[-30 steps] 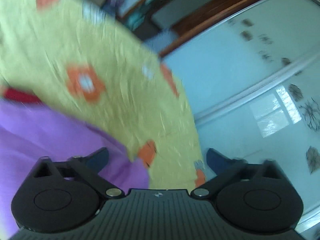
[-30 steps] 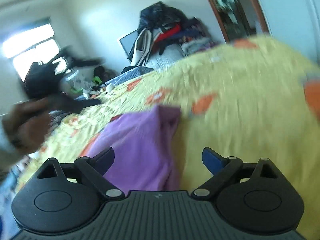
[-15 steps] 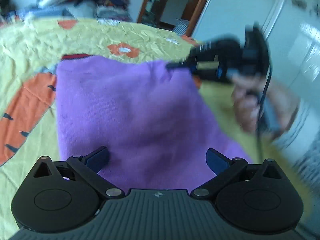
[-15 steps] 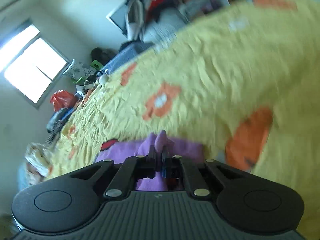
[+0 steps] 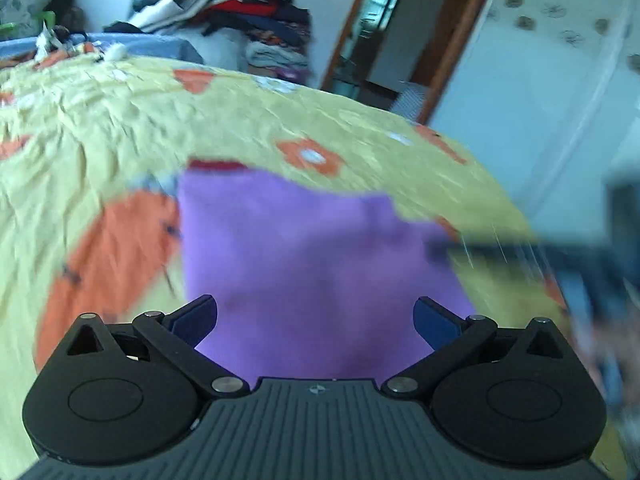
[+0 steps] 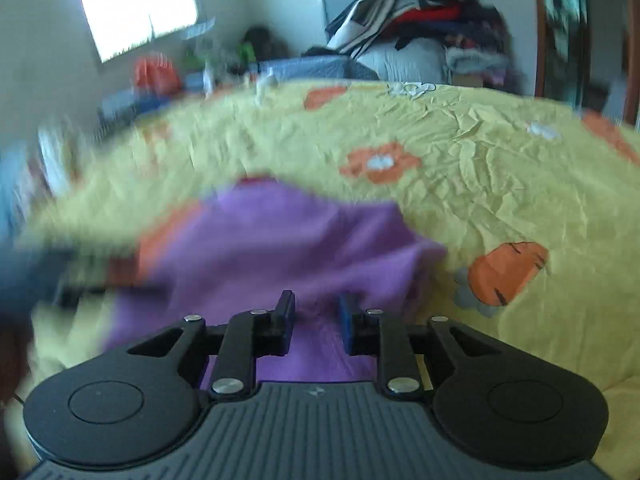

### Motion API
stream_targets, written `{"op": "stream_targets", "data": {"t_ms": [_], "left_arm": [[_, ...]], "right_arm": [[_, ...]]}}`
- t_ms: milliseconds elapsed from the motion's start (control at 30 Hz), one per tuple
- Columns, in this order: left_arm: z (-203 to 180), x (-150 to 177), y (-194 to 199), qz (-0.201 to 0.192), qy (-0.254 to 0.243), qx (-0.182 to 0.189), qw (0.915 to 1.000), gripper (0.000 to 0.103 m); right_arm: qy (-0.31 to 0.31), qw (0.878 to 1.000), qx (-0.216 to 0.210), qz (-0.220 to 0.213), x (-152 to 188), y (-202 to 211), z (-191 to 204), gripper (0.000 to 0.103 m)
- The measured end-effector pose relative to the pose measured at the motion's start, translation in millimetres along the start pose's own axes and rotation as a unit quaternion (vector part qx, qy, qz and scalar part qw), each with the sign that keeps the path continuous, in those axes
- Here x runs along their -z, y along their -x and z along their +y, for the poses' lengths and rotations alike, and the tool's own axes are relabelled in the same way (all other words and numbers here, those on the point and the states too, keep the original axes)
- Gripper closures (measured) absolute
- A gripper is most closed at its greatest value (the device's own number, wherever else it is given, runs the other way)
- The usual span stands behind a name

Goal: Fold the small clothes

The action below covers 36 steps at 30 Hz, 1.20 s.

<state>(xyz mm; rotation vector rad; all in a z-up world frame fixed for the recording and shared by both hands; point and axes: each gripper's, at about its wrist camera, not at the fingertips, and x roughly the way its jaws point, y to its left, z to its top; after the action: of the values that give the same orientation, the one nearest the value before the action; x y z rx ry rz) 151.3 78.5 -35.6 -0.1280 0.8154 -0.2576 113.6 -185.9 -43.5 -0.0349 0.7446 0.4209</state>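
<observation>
Right side of the left wrist view is smearing badly, so the right gripper (image 5: 440,249) is showing only as a dark streak reaching the garment (image 5: 312,264), and whether it's touching is anyone's guess. The hand (image 5: 600,344) behind it is blurring into a pale smudge running off the edge. The garment's near edge is hiding behind the left gripper (image 5: 315,318) housing. In the right wrist view the left side is smearing too, a dark blob (image 6: 36,276) cutting off at the frame. The clothes pile (image 6: 420,12) at the back is looking too fuzzy to pick items apart
</observation>
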Motion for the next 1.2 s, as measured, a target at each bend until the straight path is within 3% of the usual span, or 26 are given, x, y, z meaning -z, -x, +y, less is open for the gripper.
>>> {"op": "stream_targets", "data": {"t_ms": [33, 100, 133, 167, 200, 267, 333, 367, 433, 500, 600, 633, 700, 767, 867, 933, 967, 1000, 1033, 1067, 1100, 1133, 1200], "left_arm": [[5, -13, -18, 0.011, -0.002, -0.008, 0.9999, 0.0], [3, -27, -55, 0.042, -0.051, -0.068, 0.9955, 0.0], [7, -30, -71, 0.059, -0.053, -0.078, 0.9938, 0.0], [17, -30, -80, 0.069, -0.032, -0.064, 0.9951, 0.0], [24, -32, -81, 0.056, -0.022, -0.058, 0.9965, 0.0], [32, -36, -80, 0.063, -0.021, -0.077, 0.9948, 0.0], [39, -37, -63, 0.062, 0.017, -0.087, 0.9942, 0.0], [43, -35, -45, 0.048, 0.035, -0.074, 0.9955, 0.0], [57, -24, -9, 0.028, 0.073, -0.036, 0.9963, 0.0], [77, -11, 7, 0.035, 0.121, 0.021, 0.9918, 0.0], [99, 5, 2, 0.074, 0.2, 0.095, 0.9723, 0.0], [103, 10, -2, 0.086, 0.225, 0.126, 0.9624, 0.0], [109, 19, -12, 0.111, 0.284, 0.202, 0.9309, 0.0], [115, 28, -25, 0.136, 0.346, 0.254, 0.8926, 0.0], [124, 31, -28, 0.143, 0.382, 0.277, 0.87, 0.0], [128, 31, -31, 0.145, 0.386, 0.291, 0.8632, 0.0], [129, 30, -33, 0.139, 0.388, 0.29, 0.8638, 0.003], [127, 27, -35, 0.137, 0.381, 0.276, 0.8717, 0.006], [122, 23, -37, 0.142, 0.367, 0.255, 0.8835, 0.02], [120, 20, -41, 0.146, 0.354, 0.242, 0.8914, 0.037], [116, 17, -44, 0.151, 0.343, 0.232, 0.8977, 0.047], [112, 14, -48, 0.158, 0.327, 0.219, 0.9054, 0.071], [103, 9, -52, 0.153, 0.296, 0.213, 0.9184, 0.074]], "right_arm": [[0.011, 1.0, 0.015, 0.015, 5, -11, 0, 0.08], [0.004, 1.0, 0.019, 0.001, 7, -17, -11, 0.073], [-0.01, 1.0, 0.019, -0.001, 5, -20, -16, 0.073], [-0.011, 1.0, 0.029, 0.001, 1, -22, -17, 0.073], [0.0, 0.999, 0.054, 0.001, -1, -22, -15, 0.062], [-0.022, 0.996, 0.084, 0.013, -6, -17, -22, 0.029], [-0.07, 0.997, 0.027, 0.007, -2, 3, -38, 0.027], [-0.092, 0.996, 0.0, 0.004, 3, 12, -48, 0.019], [-0.139, 0.989, -0.045, 0.001, 14, 23, -72, 0.019], [-0.177, 0.979, -0.101, 0.007, 21, 19, -93, 0.019], [-0.201, 0.963, -0.178, 0.034, 25, -8, -107, 0.018], [-0.202, 0.957, -0.204, 0.034, 22, -14, -108, 0.018], [-0.225, 0.938, -0.261, 0.047, 19, -29, -110, 0.019], [-0.218, 0.933, -0.281, 0.053, 15, -35, -106, 0.019], [-0.198, 0.935, -0.287, 0.061, 12, -36, -96, 0.019], [-0.191, 0.941, -0.274, 0.058, 11, -34, -90, 0.026], [-0.184, 0.949, -0.25, 0.057, 9, -33, -86, 0.046], [-0.182, 0.956, -0.225, 0.057, 9, -32, -82, 0.059], [-0.185, 0.957, -0.217, 0.055, 10, -30, -80, 0.06], [-0.185, 0.958, -0.211, 0.056, 10, -30, -77, 0.068], [-0.177, 0.962, -0.198, 0.057, 11, -29, -73, 0.072], [-0.168, 0.966, -0.187, 0.055, 12, -28, -68, 0.074], [-0.147, 0.975, -0.159, 0.051, 7, -25, -56, 0.08]]}}
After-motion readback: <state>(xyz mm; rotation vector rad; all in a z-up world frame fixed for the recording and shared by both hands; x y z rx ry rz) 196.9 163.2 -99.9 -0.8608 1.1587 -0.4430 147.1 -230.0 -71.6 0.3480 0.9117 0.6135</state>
